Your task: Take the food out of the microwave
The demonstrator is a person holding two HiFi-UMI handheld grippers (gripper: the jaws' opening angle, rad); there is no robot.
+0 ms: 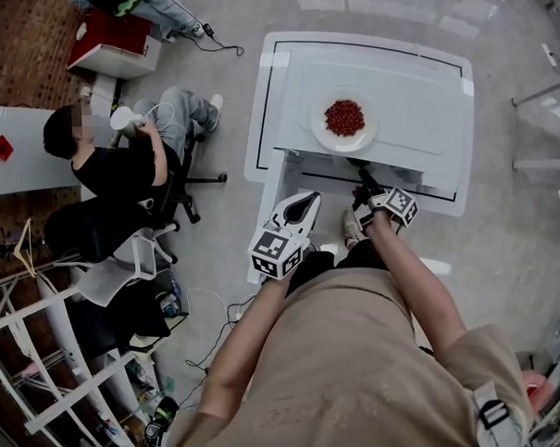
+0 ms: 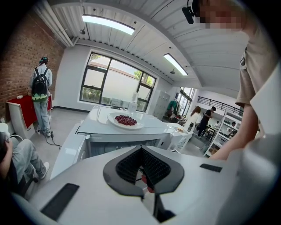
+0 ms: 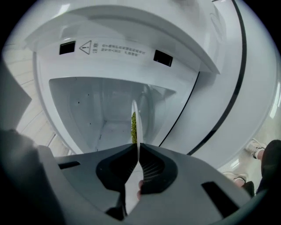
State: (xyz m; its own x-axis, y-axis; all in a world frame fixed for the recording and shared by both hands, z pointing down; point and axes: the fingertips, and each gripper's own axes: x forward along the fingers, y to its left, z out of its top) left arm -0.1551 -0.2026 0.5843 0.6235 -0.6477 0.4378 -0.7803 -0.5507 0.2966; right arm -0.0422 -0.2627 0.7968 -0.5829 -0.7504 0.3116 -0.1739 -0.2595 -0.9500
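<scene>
Head view, microwave: I look down on the white microwave [image 1: 413, 92]. A top plate [image 1: 324, 133] of red food [image 1: 344, 118] sits on its roof.
Head view, right tongs: my right tongs [image 1: 359, 175] reach into the microwave's front, under that roof.
Head view, left tongs: my left tongs [image 1: 307, 200] hang near the microwave's front left corner, touching nothing.
Head view, bystander: a seated person [image 1: 120, 165] is well apart at the left.
Left gripper view, tongs: the left tongs [image 2: 142, 169] are pressed together with nothing between them.
Left gripper view, ahead: the microwave [image 2: 101, 132] faces me, with the top plate [image 2: 115, 123] and its red food [image 2: 126, 119] on it. A standing person [image 2: 41, 94] with a backpack is far left.
Right gripper view, tongs: the right tongs [image 3: 137, 160] pinch the rim of a white plate [image 3: 138, 127], which I see edge-on.
Right gripper view, food: green food [image 3: 133, 127] lies on that plate. Its far part reaches into the open microwave [image 3: 96, 110]. I cannot tell whether it rests on the cavity floor.
Right gripper view, frame: a warning label [image 3: 114, 48] runs along the frame by the opening.
</scene>
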